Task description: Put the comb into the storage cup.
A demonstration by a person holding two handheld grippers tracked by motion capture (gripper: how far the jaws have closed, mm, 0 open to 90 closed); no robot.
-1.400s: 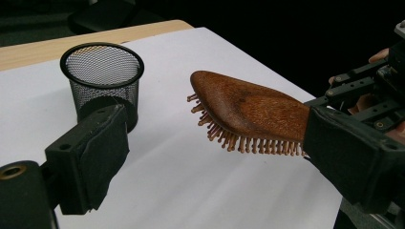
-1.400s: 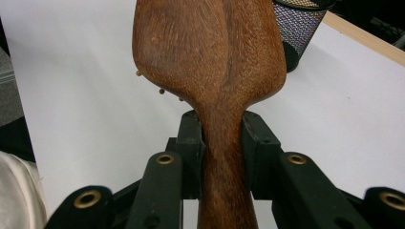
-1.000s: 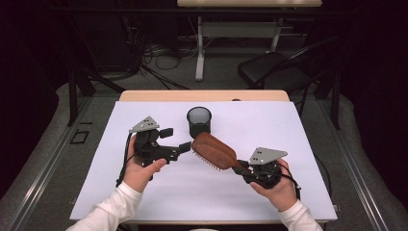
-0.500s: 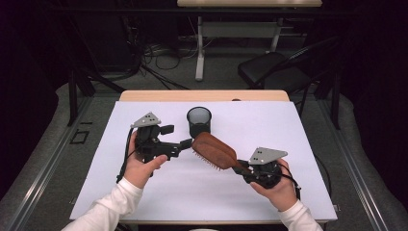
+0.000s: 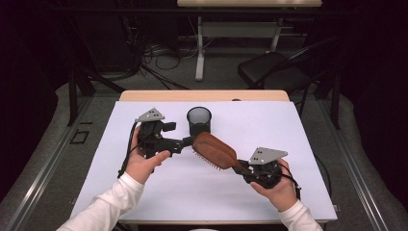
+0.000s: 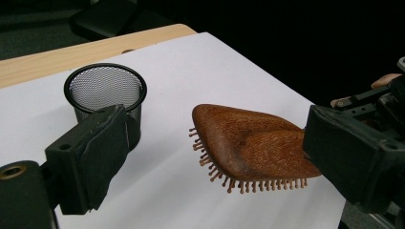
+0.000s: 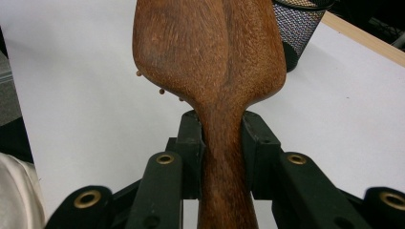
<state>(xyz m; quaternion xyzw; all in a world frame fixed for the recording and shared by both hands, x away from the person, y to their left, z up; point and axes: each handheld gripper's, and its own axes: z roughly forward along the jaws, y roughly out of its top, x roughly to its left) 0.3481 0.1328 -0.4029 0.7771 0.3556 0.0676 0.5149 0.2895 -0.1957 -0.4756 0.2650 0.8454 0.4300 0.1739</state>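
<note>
Hairbrush (image 5: pixel 214 149) of reddish-brown wood, bristles facing down, hangs above the white counter (image 5: pixel 144 192); my right gripper (image 7: pixel 222 143) has its jaws clamped on the handle. My left gripper (image 6: pixel 210 143) has jaws apart around the brush head. Near it stands a black mesh cup (image 5: pixel 198 120), nothing visible inside.
</note>
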